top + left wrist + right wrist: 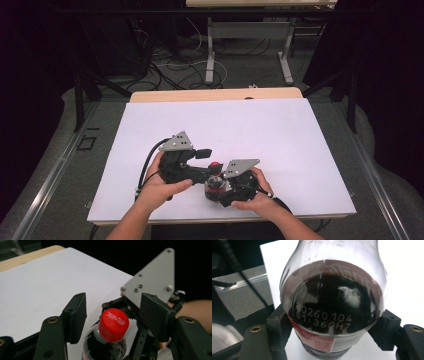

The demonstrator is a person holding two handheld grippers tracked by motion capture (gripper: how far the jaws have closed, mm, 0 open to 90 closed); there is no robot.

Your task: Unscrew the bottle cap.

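A cola bottle [332,302] with dark liquid and a red label stands on the white sheet [250,130]. My right gripper [332,332] is shut on its body, with one pad [278,327] pressed on each side. The bottle's red cap [113,325] sits between the jaws of my left gripper [113,315], which is open, and a gap shows on either side of the cap. In the high view the left gripper [210,164] reaches in from the left over the cap [215,164]. The right gripper [220,190] holds the bottle [214,186] from the near right.
The white sheet covers a wooden table whose far edge [215,94] shows. Beyond it are cables [170,70] on the floor and another table's legs [210,50]. The right gripper's grey plate [152,282] and a forearm [197,307] lie close behind the cap.
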